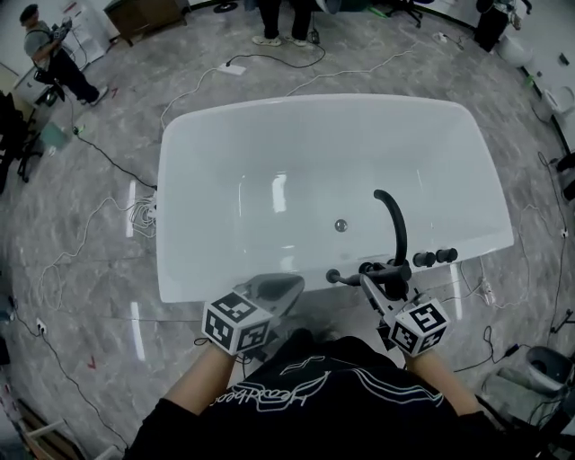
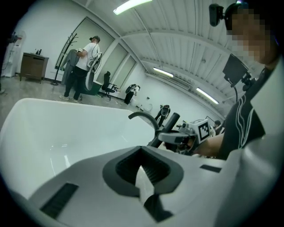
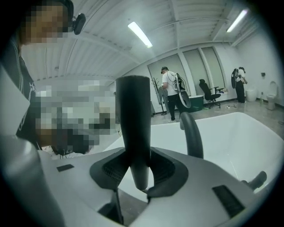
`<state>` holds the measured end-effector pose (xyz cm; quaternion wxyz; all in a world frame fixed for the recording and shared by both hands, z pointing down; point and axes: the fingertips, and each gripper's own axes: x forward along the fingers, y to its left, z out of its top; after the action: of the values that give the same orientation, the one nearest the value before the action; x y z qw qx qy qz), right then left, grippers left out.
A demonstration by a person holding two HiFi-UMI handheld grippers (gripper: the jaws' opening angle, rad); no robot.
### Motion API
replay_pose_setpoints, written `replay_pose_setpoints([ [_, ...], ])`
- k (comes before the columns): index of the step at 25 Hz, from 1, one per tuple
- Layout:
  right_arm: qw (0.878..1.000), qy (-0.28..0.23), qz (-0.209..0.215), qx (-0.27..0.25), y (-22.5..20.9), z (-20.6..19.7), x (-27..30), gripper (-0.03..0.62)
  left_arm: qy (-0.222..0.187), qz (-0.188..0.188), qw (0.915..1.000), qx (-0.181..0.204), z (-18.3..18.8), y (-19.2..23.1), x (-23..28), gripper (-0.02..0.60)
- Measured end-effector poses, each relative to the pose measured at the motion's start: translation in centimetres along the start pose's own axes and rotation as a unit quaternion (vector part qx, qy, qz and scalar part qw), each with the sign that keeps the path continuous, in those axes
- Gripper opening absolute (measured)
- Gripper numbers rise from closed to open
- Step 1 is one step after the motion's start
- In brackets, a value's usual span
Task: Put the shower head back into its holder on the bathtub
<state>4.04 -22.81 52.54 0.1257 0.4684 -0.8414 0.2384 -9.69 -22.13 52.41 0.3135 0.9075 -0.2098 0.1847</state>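
The white bathtub (image 1: 180, 207) lies in front of me, with a black curved spout (image 1: 393, 220) and black knobs (image 1: 436, 258) on its near rim. My right gripper (image 1: 368, 280) is at that fitting, shut on the black shower head (image 3: 133, 124). The shower head stands upright between its jaws (image 3: 137, 175), just left of the spout (image 3: 193, 133). In the left gripper view the shower head (image 2: 171, 125) slants beside the spout (image 2: 144, 116). My left gripper (image 1: 289, 287) hangs over the near rim to the left, shut with nothing in it (image 2: 143, 166). I cannot make out the holder.
Cables (image 1: 108, 157) trail over the grey marble floor round the tub. People stand far off at the back left (image 1: 54, 54) and at the back (image 1: 278, 22). A small bin (image 1: 544, 364) sits at the lower right.
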Motion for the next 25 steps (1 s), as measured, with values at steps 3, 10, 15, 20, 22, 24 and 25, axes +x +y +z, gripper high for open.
replay_pose_setpoints([
  [3,1.000,0.013,0.004,-0.017,0.2,-1.4,2.1,0.137,-0.001,0.011,0.9999,0.003,-0.4,0.4,-1.1,0.005],
  [10,0.997,0.057,-0.006,-0.049,-0.8,-6.2,6.1,0.137,0.004,0.042,0.9989,-0.020,-2.5,2.7,-3.3,0.005],
  [15,0.995,0.079,-0.014,-0.050,-1.8,-8.6,8.2,0.138,0.010,0.055,0.9978,-0.035,-3.6,3.9,-4.4,0.005],
  [20,0.991,0.118,-0.015,-0.067,-2.0,-11.3,9.7,0.137,0.015,0.058,0.9974,-0.041,-4.3,4.4,-4.9,0.005],
  [22,0.989,0.128,-0.012,-0.079,-2.0,-12.1,10.0,0.138,0.014,0.059,0.9973,-0.041,-4.3,4.6,-4.9,0.005],
  [24,0.987,0.137,-0.010,-0.085,-2.1,-12.8,10.2,0.138,0.015,0.060,0.9972,-0.042,-4.4,4.8,-4.8,0.005],
  [25,0.986,0.142,-0.008,-0.088,-2.0,-13.2,10.3,0.138,0.015,0.060,0.9971,-0.043,-4.5,4.8,-4.9,0.005],
])
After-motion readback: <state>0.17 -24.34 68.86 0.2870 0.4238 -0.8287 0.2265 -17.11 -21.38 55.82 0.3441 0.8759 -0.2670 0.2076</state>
